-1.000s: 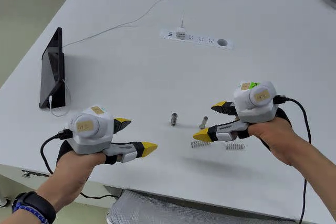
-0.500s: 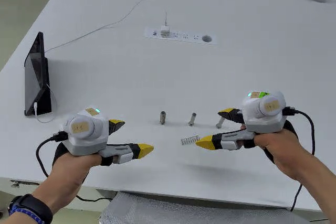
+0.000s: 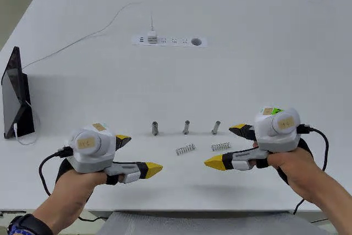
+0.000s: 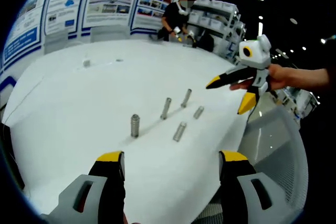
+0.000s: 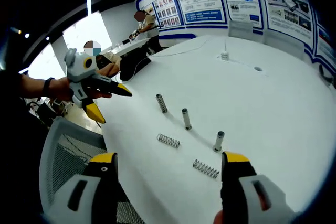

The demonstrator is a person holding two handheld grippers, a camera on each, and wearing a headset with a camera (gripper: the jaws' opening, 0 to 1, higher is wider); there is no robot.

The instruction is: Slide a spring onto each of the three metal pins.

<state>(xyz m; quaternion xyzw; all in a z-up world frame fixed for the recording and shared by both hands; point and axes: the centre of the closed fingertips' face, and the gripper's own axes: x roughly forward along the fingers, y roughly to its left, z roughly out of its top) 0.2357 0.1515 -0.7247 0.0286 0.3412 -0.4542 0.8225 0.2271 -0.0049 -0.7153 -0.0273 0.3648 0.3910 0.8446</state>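
The middle pin (image 3: pixel 186 127) stands upright in a row of three on the white surface (image 3: pixel 264 53). The left pin (image 3: pixel 155 128) beside it looks already sleeved in coils, while the middle pin and the right pin (image 3: pixel 215 127) are bare. A loose spring (image 3: pixel 185 149) lies flat just in front of the middle pin, on the person's side, and a second loose spring (image 3: pixel 220 146) lies to the right of that, in front of the right pin, so each spring appears set out by the pin it belongs to. The left tool (image 3: pixel 137 153) hangs front-left of the middle pin and the right tool (image 3: pixel 225 146) front-right. Both have their jaws apart and hold nothing, probably poised to pick up a spring. Compared with a second ago, the head camera has shifted, the springs keep their places by the pins, and the right tool has drawn back rightward, uncovering the right pin and second loose spring.
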